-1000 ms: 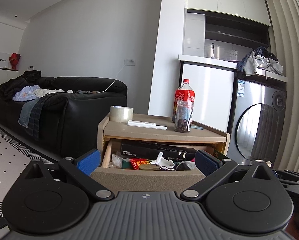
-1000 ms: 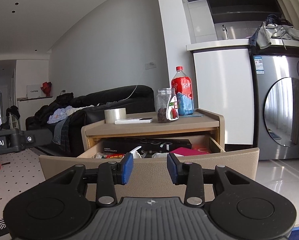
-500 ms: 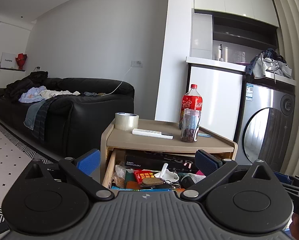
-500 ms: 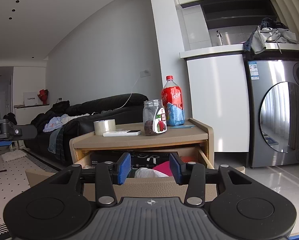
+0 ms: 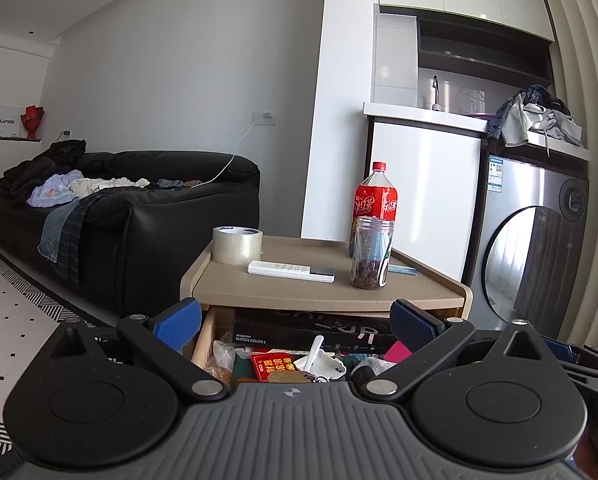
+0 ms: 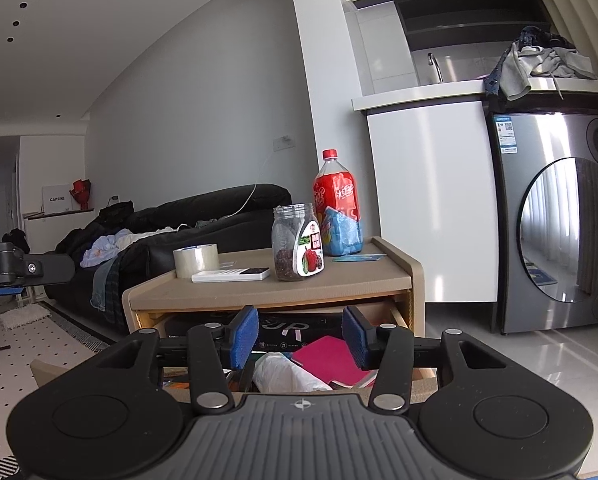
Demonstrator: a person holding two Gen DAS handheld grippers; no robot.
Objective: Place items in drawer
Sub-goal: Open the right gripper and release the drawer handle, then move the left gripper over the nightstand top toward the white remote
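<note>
on the counter: one roll of tape, one white remote, one jar, one red bottle, one blue pack, one flat card. one drawer open below, holding one black box, one pink book; the smaller clutter can't be counted.

You face the cabinet: tape roll left, remote middle, jar before the bottle, open drawer beneath.
</note>
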